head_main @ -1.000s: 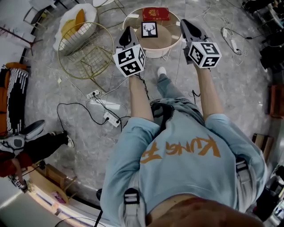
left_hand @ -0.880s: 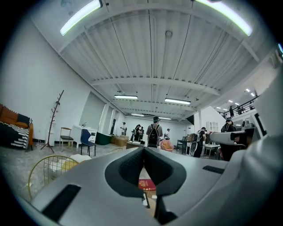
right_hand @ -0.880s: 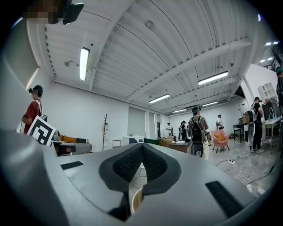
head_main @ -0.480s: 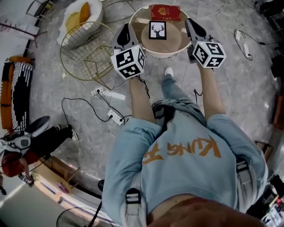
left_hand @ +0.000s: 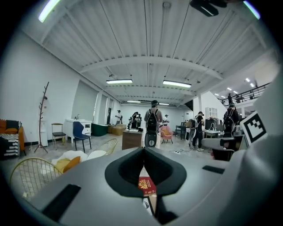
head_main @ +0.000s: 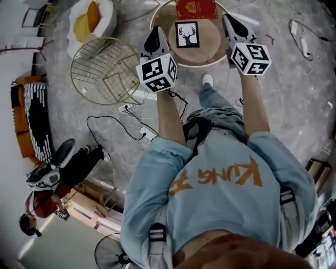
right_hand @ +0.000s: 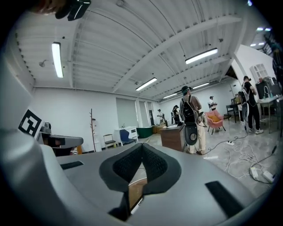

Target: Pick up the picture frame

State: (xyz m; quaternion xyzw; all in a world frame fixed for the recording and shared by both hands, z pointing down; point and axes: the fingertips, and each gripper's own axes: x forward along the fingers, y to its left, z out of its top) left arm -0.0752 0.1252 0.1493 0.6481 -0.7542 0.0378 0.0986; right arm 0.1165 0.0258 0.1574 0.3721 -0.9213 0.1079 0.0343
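Observation:
The picture frame (head_main: 187, 34), black-edged with a deer silhouette on white, lies flat on a round wooden table (head_main: 202, 52) at the top of the head view. A red book (head_main: 196, 9) lies just beyond it. My left gripper (head_main: 154, 35) hangs over the table's left rim, left of the frame, jaws shut and empty. My right gripper (head_main: 230, 22) is over the right rim, also shut and empty. In the left gripper view the shut gripper (left_hand: 143, 152) has the red book (left_hand: 146, 185) showing below its tip. The right gripper view shows the gripper (right_hand: 142, 148) shut, with only the wooden table (right_hand: 136, 190) beneath it.
A gold wire basket table (head_main: 107, 71) stands left of the round table, and a white seat with a yellow cushion (head_main: 92, 21) behind it. Power strips and cables (head_main: 137, 131) lie on the floor. A person (head_main: 52, 178) crouches at lower left. A fan (head_main: 113, 255) stands nearby.
The person has stepped toward the round table. Table, frame and book now sit closer under both grippers, which flank the frame. Both grippers stayed shut.

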